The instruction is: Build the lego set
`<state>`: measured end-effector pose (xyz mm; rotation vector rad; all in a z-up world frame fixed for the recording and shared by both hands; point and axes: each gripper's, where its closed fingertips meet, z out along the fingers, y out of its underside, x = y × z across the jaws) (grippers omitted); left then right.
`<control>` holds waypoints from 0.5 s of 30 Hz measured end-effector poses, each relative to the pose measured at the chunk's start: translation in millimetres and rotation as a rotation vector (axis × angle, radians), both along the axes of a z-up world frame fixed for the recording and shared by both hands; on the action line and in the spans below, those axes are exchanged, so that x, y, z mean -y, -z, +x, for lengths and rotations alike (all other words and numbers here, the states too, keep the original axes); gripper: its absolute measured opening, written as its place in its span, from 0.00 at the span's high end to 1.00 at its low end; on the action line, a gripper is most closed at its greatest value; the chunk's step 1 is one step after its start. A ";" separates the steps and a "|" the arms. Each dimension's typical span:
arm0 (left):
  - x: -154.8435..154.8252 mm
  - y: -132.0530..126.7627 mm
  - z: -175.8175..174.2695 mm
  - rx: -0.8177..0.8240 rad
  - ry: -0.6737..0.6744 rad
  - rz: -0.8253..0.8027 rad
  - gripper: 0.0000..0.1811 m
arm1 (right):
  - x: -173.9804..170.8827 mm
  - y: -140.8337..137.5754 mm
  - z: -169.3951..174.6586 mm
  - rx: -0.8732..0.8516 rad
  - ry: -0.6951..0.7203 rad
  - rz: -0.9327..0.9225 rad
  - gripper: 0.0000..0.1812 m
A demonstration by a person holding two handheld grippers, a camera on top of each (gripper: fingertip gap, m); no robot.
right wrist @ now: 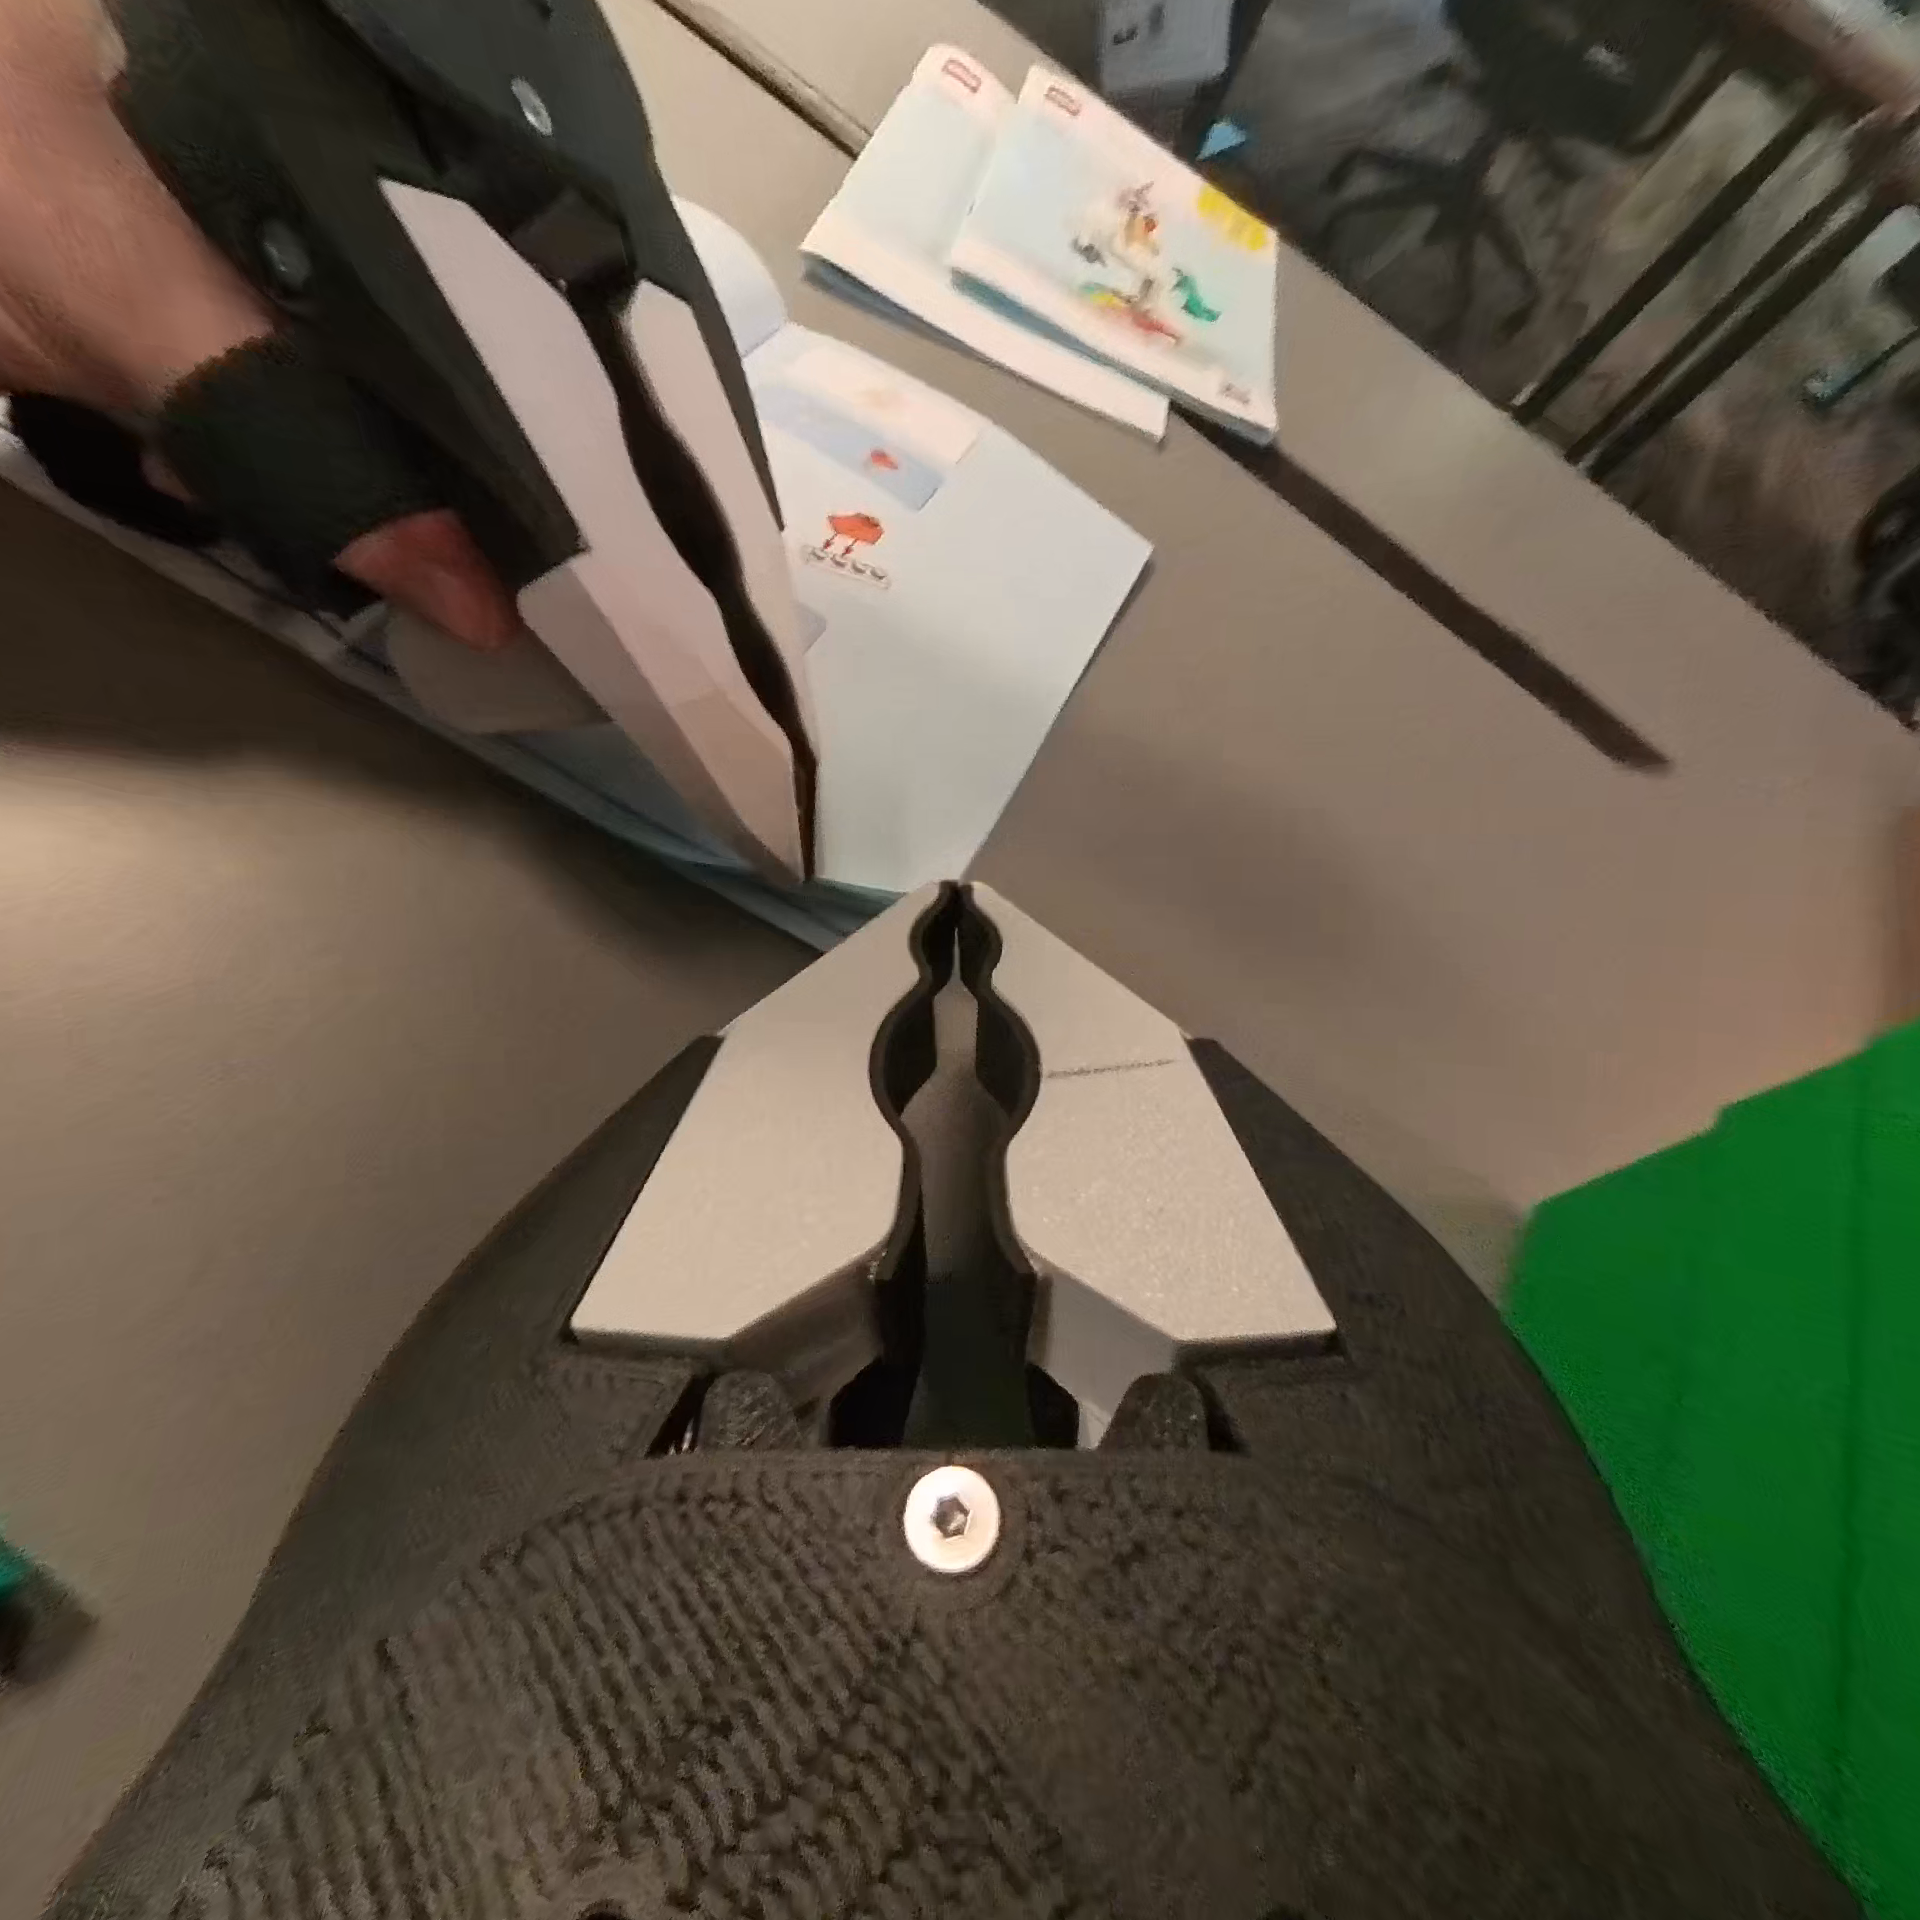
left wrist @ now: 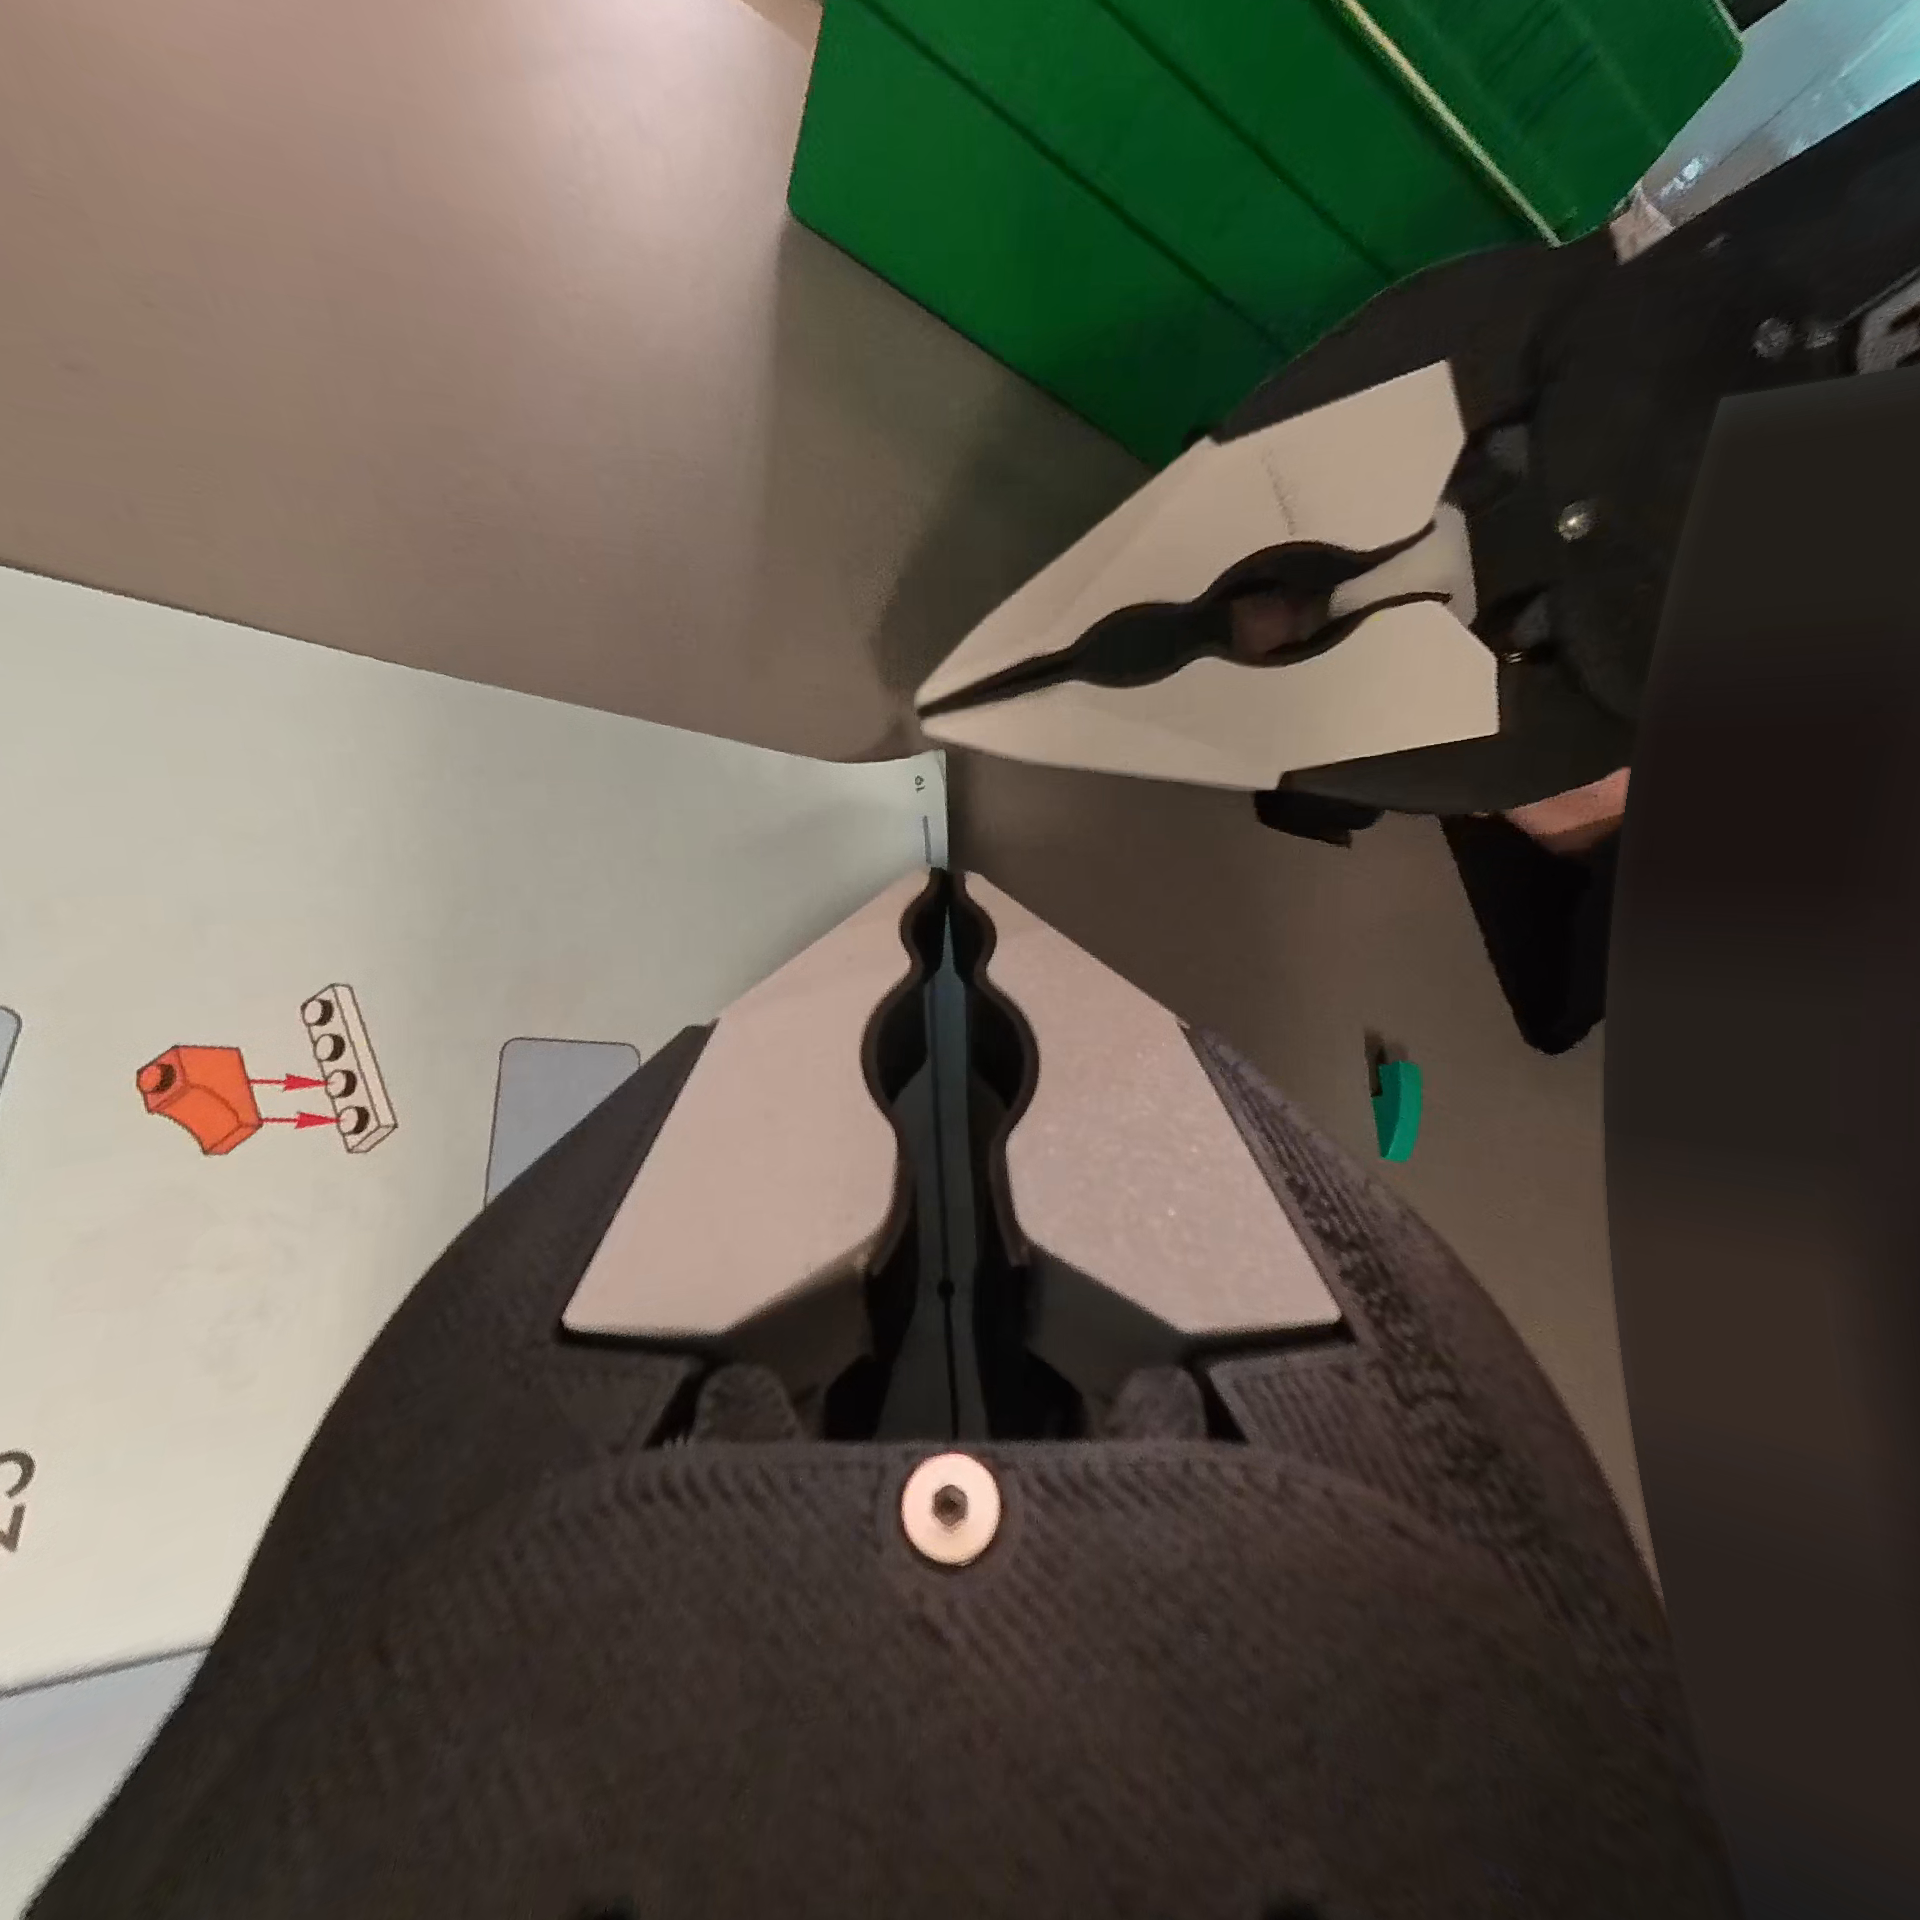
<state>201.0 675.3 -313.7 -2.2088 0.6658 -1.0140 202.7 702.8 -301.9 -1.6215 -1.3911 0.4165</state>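
An open instruction booklet (left wrist: 312,831) lies on the grey table, showing a drawing of an orange piece and a white strip. My left gripper (left wrist: 945,881) is shut on the edge of one page near its numbered corner. In the right wrist view it comes in from the upper left (right wrist: 802,857), held by a gloved hand (right wrist: 312,468), with its tips at the booklet's (right wrist: 956,675) near edge. My right gripper (right wrist: 956,891) is shut and empty, with its tips just off the booklet's corner. It also shows in the left wrist view (left wrist: 925,712). A teal Lego piece (left wrist: 1397,1112) lies on the table to the right.
A green bin (left wrist: 1143,208) stands at the back, and shows at the right in the right wrist view (right wrist: 1714,1351). Two more booklets (right wrist: 1039,260) lie farther back near the table edge. A dark panel (left wrist: 1766,1039) fills the right side. Left and right tips are no more than a few centimetres apart. From either gripper's tips it is about 15 cm to the teal Lego piece (left wrist: 1397,1112).
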 end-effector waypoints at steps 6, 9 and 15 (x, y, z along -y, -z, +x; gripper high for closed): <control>-0.2 -0.1 -0.4 0.006 -0.001 -0.006 1.00 | 3.4 6.7 0.3 0.035 -0.019 -0.033 1.00; -0.3 -0.1 -0.7 0.005 -0.001 -0.006 1.00 | 5.0 9.3 0.4 0.050 -0.028 -0.038 1.00; -0.4 -0.2 -1.0 0.007 -0.002 -0.008 1.00 | 5.7 12.1 1.3 0.065 -0.033 -0.050 1.00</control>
